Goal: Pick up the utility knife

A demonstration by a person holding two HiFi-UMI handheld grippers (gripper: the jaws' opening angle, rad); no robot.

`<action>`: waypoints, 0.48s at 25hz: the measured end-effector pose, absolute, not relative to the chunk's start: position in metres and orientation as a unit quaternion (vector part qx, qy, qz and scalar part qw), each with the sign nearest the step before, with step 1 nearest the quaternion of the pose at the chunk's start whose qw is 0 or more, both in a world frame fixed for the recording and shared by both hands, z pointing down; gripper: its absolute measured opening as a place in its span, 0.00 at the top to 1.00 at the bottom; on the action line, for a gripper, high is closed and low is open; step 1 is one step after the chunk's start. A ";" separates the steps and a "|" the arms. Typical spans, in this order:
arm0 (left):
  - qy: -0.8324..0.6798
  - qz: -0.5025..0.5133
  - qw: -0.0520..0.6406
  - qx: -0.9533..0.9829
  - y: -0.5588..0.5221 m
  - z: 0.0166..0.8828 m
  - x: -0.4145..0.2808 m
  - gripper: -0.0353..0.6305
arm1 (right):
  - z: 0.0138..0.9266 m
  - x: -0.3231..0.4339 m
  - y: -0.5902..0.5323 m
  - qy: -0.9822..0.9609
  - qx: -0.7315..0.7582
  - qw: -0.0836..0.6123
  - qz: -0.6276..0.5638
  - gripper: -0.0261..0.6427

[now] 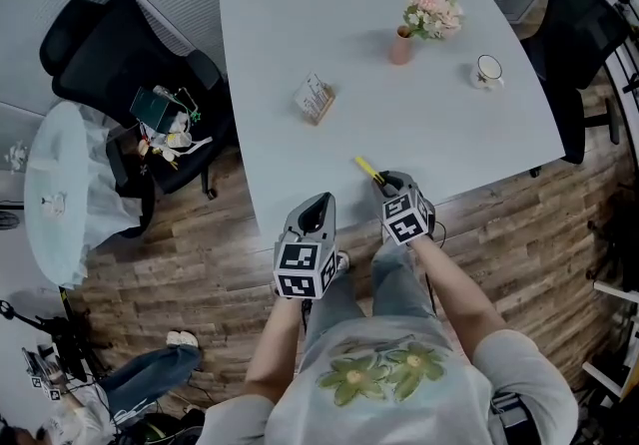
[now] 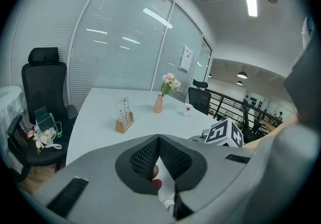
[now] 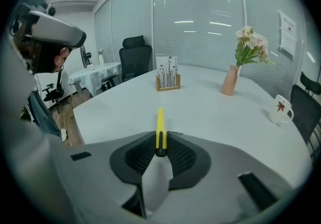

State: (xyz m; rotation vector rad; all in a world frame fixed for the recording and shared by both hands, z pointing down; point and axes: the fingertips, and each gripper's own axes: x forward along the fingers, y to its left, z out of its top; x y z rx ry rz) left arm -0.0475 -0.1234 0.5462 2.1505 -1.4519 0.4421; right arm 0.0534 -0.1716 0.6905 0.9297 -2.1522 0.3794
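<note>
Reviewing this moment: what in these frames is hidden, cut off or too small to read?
- utility knife: in the right gripper view its near end is hidden between the pads of the right gripper. Whether it rests on the table is unclear.
- card stand: print too small in every view.
- clutter on the black chair: too small in the head view.

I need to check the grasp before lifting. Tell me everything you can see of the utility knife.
The utility knife is a slim, straight yellow bar, plastic by its look, with a dark strip along its near end. No blade can be made out. That near end is clamped between the black ribbed pads of the right gripper. The rest juts straight forward over the white table, near its front edge. Whether it rests on the table or hangs just above cannot be told.
</note>
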 end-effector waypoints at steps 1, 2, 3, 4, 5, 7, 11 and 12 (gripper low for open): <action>-0.534 0.161 0.251 0.791 -0.124 0.544 -0.048 0.94 | 0.687 0.054 -0.172 -0.841 0.363 0.374 0.146 0.86; -0.534 0.160 0.249 0.792 -0.125 0.542 -0.048 0.94 | 0.683 0.053 -0.171 -0.842 0.364 0.372 0.145 0.86; -0.534 0.159 0.248 0.793 -0.125 0.540 -0.048 0.94 | 0.680 0.053 -0.171 -0.842 0.364 0.371 0.144 0.86; -0.534 0.158 0.247 0.793 -0.125 0.538 -0.048 0.94 | 0.677 0.053 -0.171 -0.843 0.365 0.368 0.144 0.86; -0.533 0.157 0.246 0.794 -0.125 0.536 -0.048 0.94 | 0.674 0.053 -0.170 -0.843 0.366 0.366 0.144 0.86; -0.532 0.156 0.242 0.796 -0.127 0.533 -0.048 0.94 | 0.668 0.053 -0.170 -0.844 0.369 0.361 0.145 0.86; -0.531 0.152 0.235 0.800 -0.131 0.526 -0.050 0.94 | 0.654 0.051 -0.171 -0.845 0.374 0.354 0.140 0.86; -0.530 0.151 0.234 0.801 -0.132 0.524 -0.051 0.94 | 0.652 0.051 -0.171 -0.846 0.376 0.351 0.141 0.86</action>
